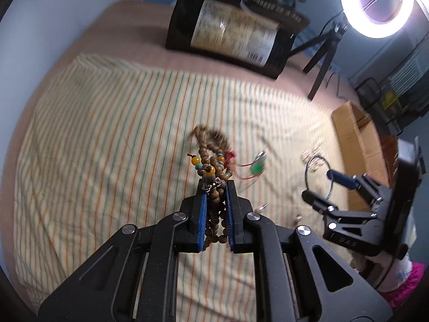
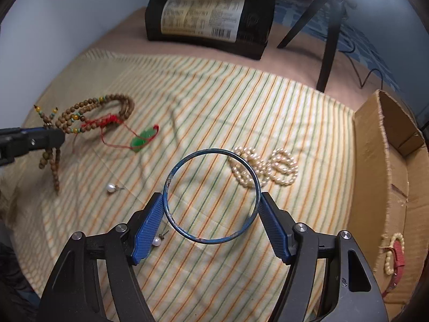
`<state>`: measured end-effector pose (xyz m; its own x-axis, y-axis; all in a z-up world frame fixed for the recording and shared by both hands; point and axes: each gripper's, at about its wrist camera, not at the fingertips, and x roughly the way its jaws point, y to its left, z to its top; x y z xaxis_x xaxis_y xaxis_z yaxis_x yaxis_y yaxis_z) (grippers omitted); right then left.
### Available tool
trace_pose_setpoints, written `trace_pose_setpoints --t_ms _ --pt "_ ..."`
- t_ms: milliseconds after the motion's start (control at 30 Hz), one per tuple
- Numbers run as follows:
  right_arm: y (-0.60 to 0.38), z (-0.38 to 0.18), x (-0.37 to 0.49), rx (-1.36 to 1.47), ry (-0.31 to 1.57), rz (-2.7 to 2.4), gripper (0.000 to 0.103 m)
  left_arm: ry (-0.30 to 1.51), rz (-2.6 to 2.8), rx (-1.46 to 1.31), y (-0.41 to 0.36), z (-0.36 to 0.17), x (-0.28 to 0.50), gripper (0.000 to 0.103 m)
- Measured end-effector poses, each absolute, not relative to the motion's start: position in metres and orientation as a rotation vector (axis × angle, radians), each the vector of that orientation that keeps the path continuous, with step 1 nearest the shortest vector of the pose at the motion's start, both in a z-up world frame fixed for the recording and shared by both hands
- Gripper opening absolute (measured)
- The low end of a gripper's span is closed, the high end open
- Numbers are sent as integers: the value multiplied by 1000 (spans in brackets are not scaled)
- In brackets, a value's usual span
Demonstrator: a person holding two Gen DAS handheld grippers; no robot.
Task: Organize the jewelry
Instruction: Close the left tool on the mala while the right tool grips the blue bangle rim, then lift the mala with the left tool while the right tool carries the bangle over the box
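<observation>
My left gripper (image 1: 215, 185) is shut on a long strand of brown wooden beads (image 1: 214, 209) with yellow and turquoise accents. The strand hangs lifted, its far loops trailing onto the striped cloth (image 1: 107, 134). The right wrist view shows the same beads (image 2: 107, 102) and the left gripper (image 2: 32, 139) at the left edge. My right gripper (image 2: 211, 196) holds a thin blue bangle (image 2: 174, 220), both blue pads touching its rim on opposite sides. A green pendant on red cord (image 2: 140, 141) lies tangled by the beads.
Pearl bracelets (image 2: 265, 169) lie beyond the bangle. Two pearl earrings (image 2: 111, 187) (image 2: 156, 241) rest on the cloth. An open cardboard box (image 2: 388, 161) at the right holds a pearl bracelet with a red strap (image 2: 394, 252). A black bag (image 2: 211, 13) and a tripod (image 2: 329, 40) stand behind.
</observation>
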<state>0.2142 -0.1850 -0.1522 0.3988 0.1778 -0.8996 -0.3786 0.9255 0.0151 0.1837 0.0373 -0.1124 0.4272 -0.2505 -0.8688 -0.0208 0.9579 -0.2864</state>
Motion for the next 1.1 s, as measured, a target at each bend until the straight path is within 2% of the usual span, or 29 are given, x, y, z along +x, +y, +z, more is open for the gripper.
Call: trace_pose_setpoints --t_ms 300,1100 --pt "-191 -122 203 -165 1020 372 71 993 -188 -303 37 -61 182 11" --pt "-234 -52 193 -54 836 334 71 768 -333 -329 10 26 168 11"
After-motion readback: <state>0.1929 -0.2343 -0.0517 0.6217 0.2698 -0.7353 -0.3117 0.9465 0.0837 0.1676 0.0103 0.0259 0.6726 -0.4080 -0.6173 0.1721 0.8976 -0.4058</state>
